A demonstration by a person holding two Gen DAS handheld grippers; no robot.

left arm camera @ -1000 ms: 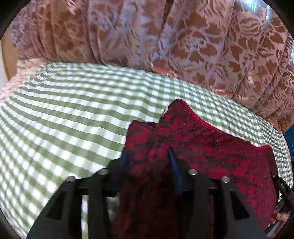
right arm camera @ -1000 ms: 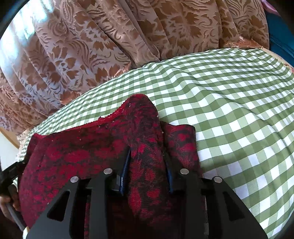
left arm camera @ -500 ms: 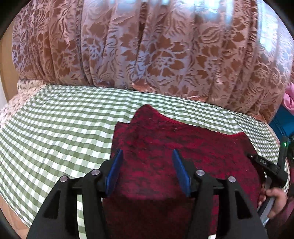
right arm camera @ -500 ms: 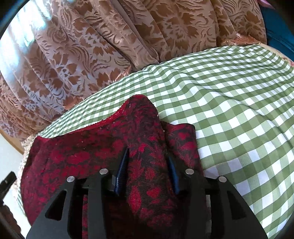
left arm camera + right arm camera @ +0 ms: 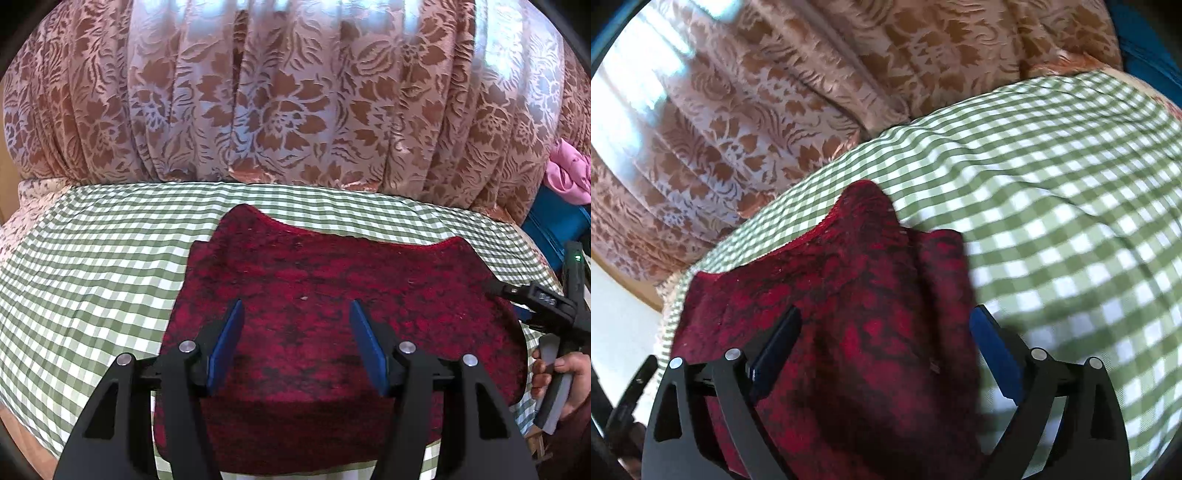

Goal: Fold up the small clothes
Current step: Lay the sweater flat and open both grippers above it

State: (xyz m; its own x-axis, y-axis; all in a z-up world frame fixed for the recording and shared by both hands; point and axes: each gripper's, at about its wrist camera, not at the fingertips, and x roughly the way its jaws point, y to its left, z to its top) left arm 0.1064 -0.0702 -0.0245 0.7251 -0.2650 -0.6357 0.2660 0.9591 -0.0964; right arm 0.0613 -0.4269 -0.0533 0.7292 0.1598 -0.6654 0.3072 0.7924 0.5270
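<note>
With both grippers, left [image 5: 295, 332] and right [image 5: 882, 354], opening wide and gripping nothing, the red garment [image 5: 332, 295] lies on the checked cloth [image 5: 92, 277], its raised twelve-o'clock corner liable to unfold.

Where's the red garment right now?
The red garment lies spread on the green checked cloth, centre in the left wrist view, in front of the floral curtain. In the right wrist view its edge sits between the right gripper's opening jaws.
</note>
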